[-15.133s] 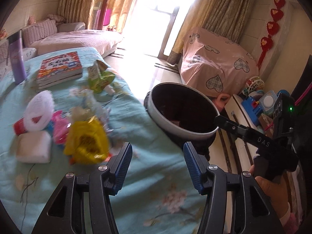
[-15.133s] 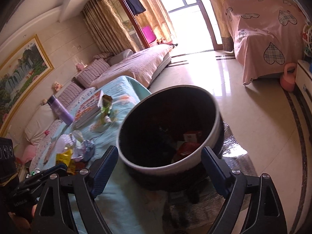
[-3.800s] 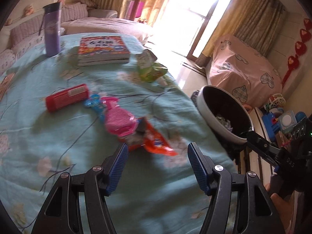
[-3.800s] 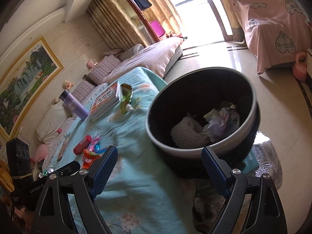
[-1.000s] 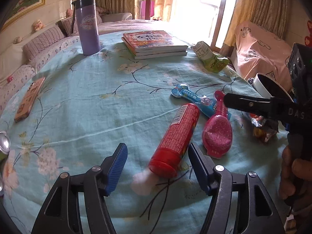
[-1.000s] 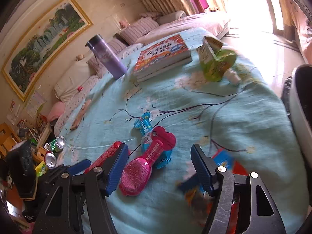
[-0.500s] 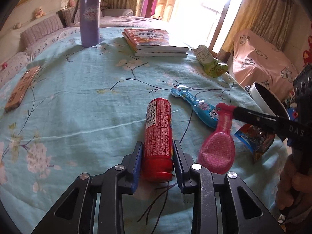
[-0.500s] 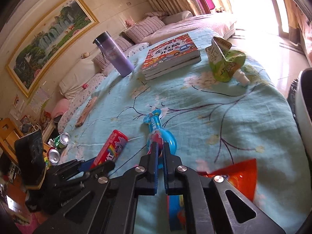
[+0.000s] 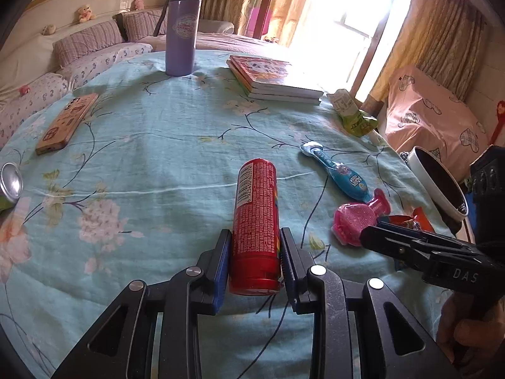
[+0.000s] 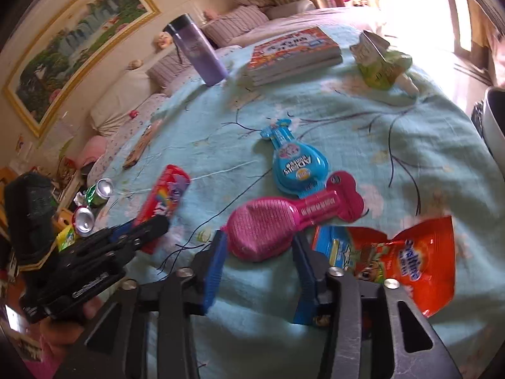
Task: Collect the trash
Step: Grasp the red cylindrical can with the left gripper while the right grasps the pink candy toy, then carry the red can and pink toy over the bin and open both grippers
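My left gripper (image 9: 255,241) is shut on a red snack tube (image 9: 255,208) that lies on the teal floral tablecloth (image 9: 151,164). In the right wrist view the tube (image 10: 167,195) shows with the left gripper (image 10: 148,230) around its near end. My right gripper (image 10: 260,251) is opening, and the round end of a pink blister pack (image 10: 268,227) lies between its tips without being pinched. An orange snack bag (image 10: 410,262) lies just right of it and a blue blister pack (image 10: 295,164) beyond. The black bin (image 9: 438,183) stands off the table's right edge.
A green juice pouch (image 9: 353,117), a stack of books (image 9: 271,75) and a purple flask (image 9: 181,31) stand at the far side. A flat phone-like slab (image 9: 68,123) and a drink can (image 9: 9,183) lie at the left. More cans (image 10: 101,189) sit beside the table.
The left gripper closed on the red tube a second ago and still holds it. The right gripper's jaws, shut half a second ago, have parted around the pink pack's end.
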Available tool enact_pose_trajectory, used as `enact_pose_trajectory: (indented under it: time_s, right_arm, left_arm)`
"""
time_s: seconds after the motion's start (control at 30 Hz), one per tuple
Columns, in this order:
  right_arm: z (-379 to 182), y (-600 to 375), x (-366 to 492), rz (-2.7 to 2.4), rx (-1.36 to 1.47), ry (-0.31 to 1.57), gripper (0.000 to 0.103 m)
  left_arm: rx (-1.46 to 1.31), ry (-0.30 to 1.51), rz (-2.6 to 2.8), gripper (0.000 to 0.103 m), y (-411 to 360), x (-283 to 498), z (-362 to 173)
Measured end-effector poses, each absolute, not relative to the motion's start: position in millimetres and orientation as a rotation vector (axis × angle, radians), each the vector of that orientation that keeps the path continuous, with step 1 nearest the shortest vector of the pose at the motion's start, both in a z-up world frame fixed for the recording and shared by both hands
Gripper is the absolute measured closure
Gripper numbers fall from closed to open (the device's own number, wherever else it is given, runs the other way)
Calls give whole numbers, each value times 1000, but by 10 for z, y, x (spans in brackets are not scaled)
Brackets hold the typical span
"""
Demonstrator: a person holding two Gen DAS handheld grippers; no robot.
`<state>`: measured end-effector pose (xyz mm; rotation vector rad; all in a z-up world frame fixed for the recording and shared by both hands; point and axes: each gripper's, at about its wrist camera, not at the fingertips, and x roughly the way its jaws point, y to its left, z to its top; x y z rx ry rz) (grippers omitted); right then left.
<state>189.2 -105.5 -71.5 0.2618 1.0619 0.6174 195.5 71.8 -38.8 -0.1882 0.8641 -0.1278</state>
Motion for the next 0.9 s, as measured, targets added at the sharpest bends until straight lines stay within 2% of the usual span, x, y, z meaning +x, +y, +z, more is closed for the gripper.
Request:
enact_pose_trajectory:
  time_s: [0.07,0.2,0.33,0.37,0.4,0.47,0.5,0.6,0.9]
  right_arm:
    - [-699,-1037,1893,602,239,1056,48]
    - [-733,-1029,1961,608,263,1056,37]
    - [-765,-943,2072,588,248,1028,36]
    - [-767,-904,2087,577,224,1022,38]
    - [-756,-884,2080,566,200,1015,52]
    - [-751,-826,2092,552,149,1002,53]
    - [-741,-825,2086,559,146,992,84]
    - [-626,-919,2060,598,194,955,90]
    - [-305,-1265,1882,644,263,871,91]
  left_arm:
    - [-200,863,-134,74,737,1933,-385]
    - [-215,861,-147,74,754,1924,-399]
    - [-218,867,-162,74,719,1932,-416]
    - [-216,866,-163,74,710,1929,-412]
    - [-215,864,-164,74,704,1927,-406]
    - [-216,864,-164,74,699,1925,-399]
    - [-218,864,-164,74,702,1920,-396]
    - [-216,862,-166,74,679,1914,-379]
    - [-190,843,-201,74,473,1904,-243]
